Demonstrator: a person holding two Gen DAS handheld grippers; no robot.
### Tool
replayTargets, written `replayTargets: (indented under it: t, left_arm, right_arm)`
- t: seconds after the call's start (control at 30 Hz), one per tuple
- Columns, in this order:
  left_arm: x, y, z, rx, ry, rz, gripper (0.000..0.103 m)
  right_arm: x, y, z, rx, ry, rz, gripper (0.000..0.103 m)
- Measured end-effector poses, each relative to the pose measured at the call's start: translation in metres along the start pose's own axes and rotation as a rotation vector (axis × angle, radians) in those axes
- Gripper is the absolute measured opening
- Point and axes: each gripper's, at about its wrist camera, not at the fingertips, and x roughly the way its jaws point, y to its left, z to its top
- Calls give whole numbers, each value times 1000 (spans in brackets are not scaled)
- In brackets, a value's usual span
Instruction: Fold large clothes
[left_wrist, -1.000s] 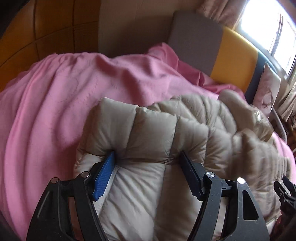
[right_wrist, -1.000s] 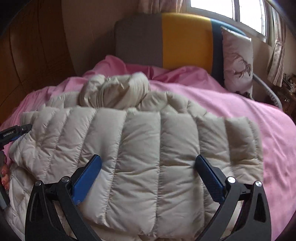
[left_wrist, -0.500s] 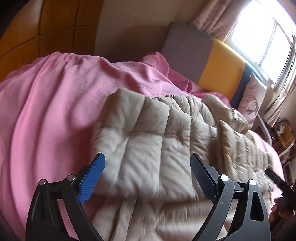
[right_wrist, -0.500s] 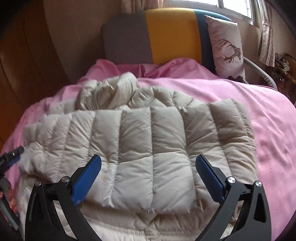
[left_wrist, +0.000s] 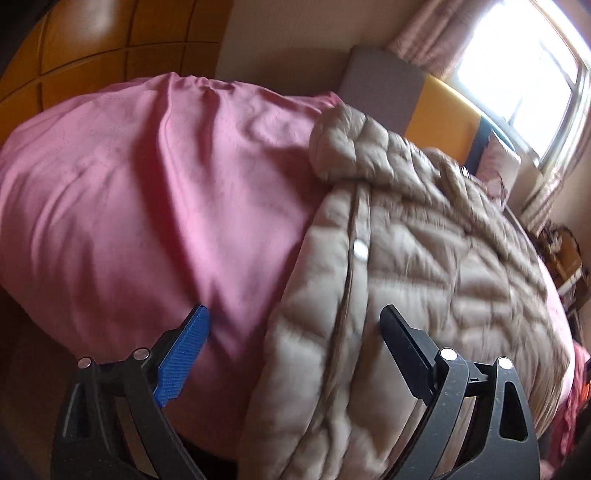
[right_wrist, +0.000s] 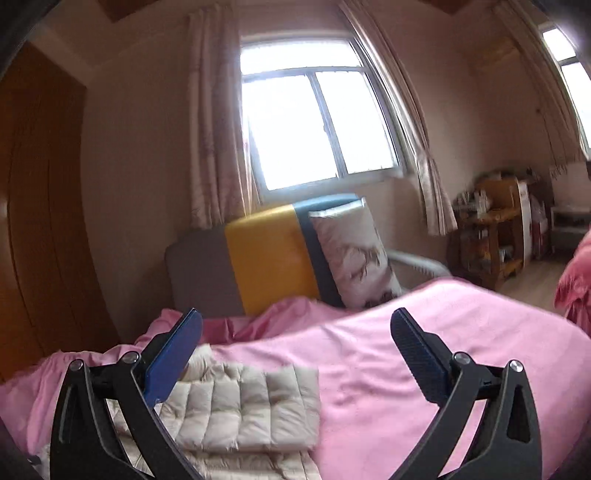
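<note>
My left gripper (left_wrist: 295, 350) stands wide open with nothing clamped: its blue pad (left_wrist: 183, 356) hangs over the pink bedspread (left_wrist: 147, 184) at lower left of the frame, and its black pad (left_wrist: 404, 350) is over the beige quilted down jacket (left_wrist: 424, 258). I cannot tell whether either pad brushes the fabric below it. The jacket's near edge runs up between the two fingers, from bottom centre to a puffed corner in the upper middle. The jacket fills the right half of this view and lies on the bedspread, with a round snap button (left_wrist: 360, 252) on its edge seam above the gripper.

My right gripper (right_wrist: 295, 343) is also spread wide and empty, held clear above the bed. In its view the jacket (right_wrist: 240, 406) sits at lower left, folded into a flat quilted panel on the pink bedspread (right_wrist: 424, 350). The blue pad (right_wrist: 173, 354) overlaps the panel's upper left corner in the picture, and the black pad (right_wrist: 417, 354) is over bare bedspread, well to the right of the jacket.

Behind, a grey, yellow and dark blue headboard (right_wrist: 266, 254) stands under the window (right_wrist: 314, 125), with a printed pillow (right_wrist: 354, 254) leaning on it.

The jacket's lower part is cut off by the frame bottom and by my gripper arms in both views. The left view's right side is motion-blurred, and the cluttered shelf (right_wrist: 495, 236) at right is too smeared to read.
</note>
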Motion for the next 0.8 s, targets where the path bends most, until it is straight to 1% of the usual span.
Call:
replayTargets:
  t: [0.07,0.1,0.17,0.23,0.33,0.37,0.4,0.43,0.5,0.57,0.63,0.7,0.77,0.8]
  left_arm:
    - [-4,4,-11,38,26,-27,92]
    - [-4,7,-13,40,40,-46,92]
    - [-6,14,-17,19,64,-84,92]
    - [-7,19,-22,-9,80,-122,92]
    - [-5,22,-28,-42,125,-162,92]
    - [-4,23,-30,-43,145,-180,90]
    - [-3,23,-34,-40,160,-190,90]
    - [-2,24,-36,-38,182,-205,90]
    - [-1,26,-44,-35,223,-231,90]
    - [2,27,-50,-37,266,-272,90]
    - [5,26,-55,-37,301,-314,90]
    - [11,22,-64,-27,361,-355,90]
    - [17,14,-76,1,428,-395,83]
    - [20,9,-80,17,454,-409,74]
  right_arm:
    - [4,-23,-13,35,154,30,101]
    - [4,-30,-24,36,231,61,101]
    - [0,-40,-48,7,355,95,96]
    - [-5,-41,-74,-24,451,130,90]
    - [-15,-53,-106,4,568,188,83]
    - [-19,-56,-120,26,598,203,82]
    - [-24,-58,-130,52,628,225,77]
    - [-29,-63,-139,71,658,245,75]
    - [-33,-65,-152,94,710,277,74]
    - [-37,-65,-162,116,746,341,74]
    - [-40,-61,-167,110,765,390,75]
    - [-42,-56,-173,102,807,443,75]
    - [-42,-50,-180,72,846,467,75]
    - [-44,-48,-185,52,863,464,74]
